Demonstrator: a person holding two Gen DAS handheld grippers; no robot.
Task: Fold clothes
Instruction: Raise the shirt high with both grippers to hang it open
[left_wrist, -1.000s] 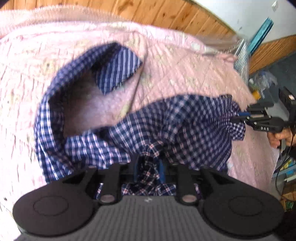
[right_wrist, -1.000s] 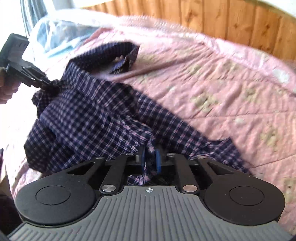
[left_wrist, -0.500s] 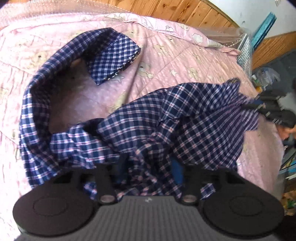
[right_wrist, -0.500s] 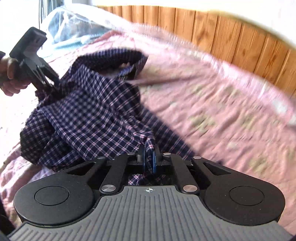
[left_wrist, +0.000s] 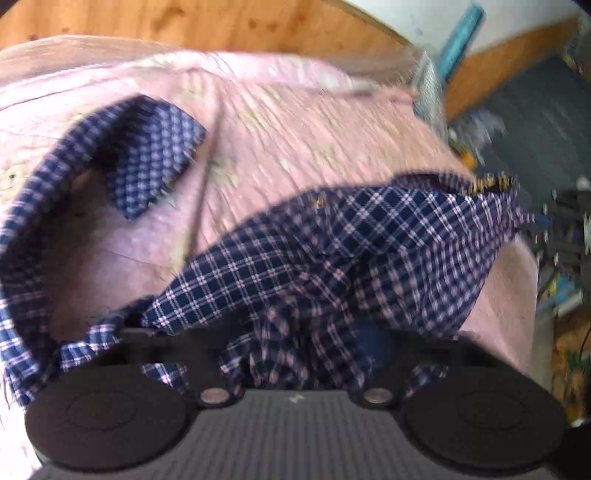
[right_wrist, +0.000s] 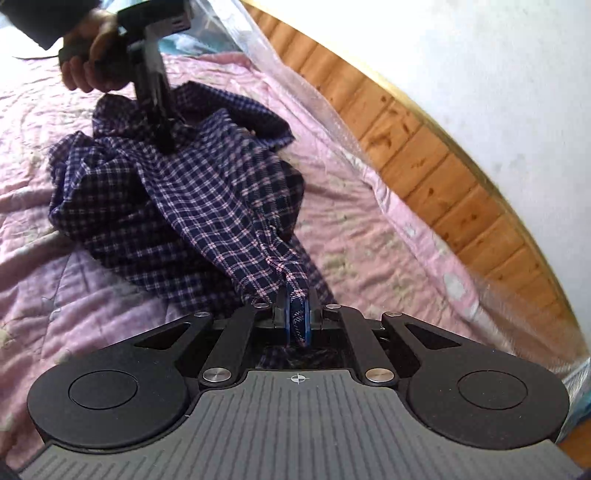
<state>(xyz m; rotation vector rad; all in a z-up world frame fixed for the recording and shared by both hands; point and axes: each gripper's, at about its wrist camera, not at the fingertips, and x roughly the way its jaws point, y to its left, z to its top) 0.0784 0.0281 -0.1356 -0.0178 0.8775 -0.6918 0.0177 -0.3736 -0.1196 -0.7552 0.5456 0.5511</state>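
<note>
A navy plaid shirt (left_wrist: 332, 251) lies bunched on a pink quilted bed (left_wrist: 295, 147). In the left wrist view my left gripper (left_wrist: 295, 332) stands open, with loose shirt cloth draped over and between its fingers; one blue pad (left_wrist: 369, 339) shows. One sleeve curves round on the left and ends in a cuff (left_wrist: 155, 147). In the right wrist view my right gripper (right_wrist: 295, 317) is shut on a pulled-out edge of the shirt (right_wrist: 192, 206). The left gripper (right_wrist: 162, 136), held by a hand (right_wrist: 88, 66), points down into the far bunch of cloth.
Wooden panelling (right_wrist: 424, 147) runs along the far side of the bed, with clear plastic sheeting (right_wrist: 332, 110) against it. Past the bed's right edge in the left wrist view lies blurred floor clutter (left_wrist: 561, 258). Bare pink quilt (right_wrist: 74, 295) surrounds the shirt.
My left gripper's fingers have spread apart from shut on the shirt. The right gripper has pulled its shirt edge away and swung, stretching the cloth between the two.
</note>
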